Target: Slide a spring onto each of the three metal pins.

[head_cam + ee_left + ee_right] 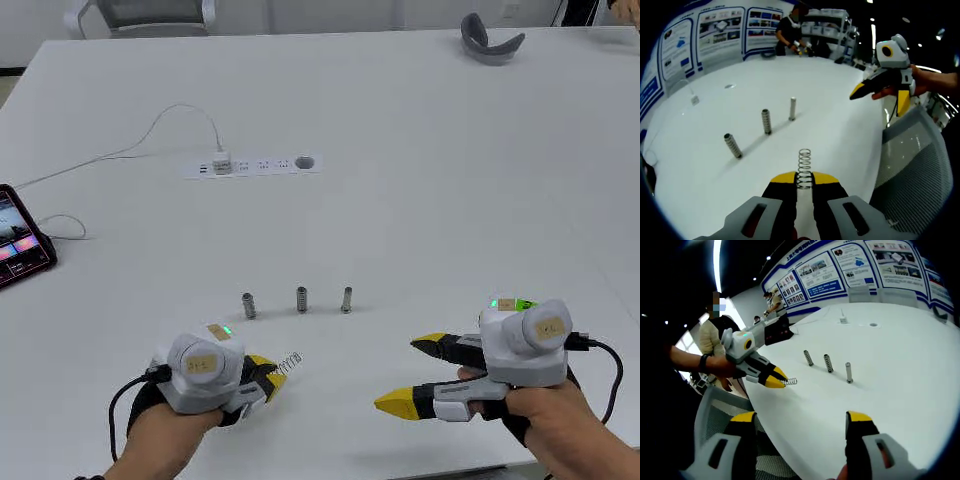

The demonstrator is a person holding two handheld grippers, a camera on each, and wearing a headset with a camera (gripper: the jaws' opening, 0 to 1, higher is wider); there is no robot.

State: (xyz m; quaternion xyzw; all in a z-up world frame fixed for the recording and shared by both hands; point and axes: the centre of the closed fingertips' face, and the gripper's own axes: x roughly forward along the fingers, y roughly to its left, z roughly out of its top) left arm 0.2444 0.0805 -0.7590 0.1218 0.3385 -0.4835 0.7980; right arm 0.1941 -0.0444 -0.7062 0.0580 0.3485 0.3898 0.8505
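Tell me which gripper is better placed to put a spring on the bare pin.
Left. The left gripper is shut on a spring, with the bare pin ahead of it. The right gripper is open and holds nothing.

Lighting is bright, even and overhead. In the head view the white table (450, 200) reflects diffusely without hard glare, and focus is sharp throughout. In the left gripper view the pins (766, 121) cast faint, soft shadows toward 8 o'clock. Both gripper views bow strongly at the edges. In the right gripper view a ceiling light strip (717, 260) blooms at 11 o'clock.
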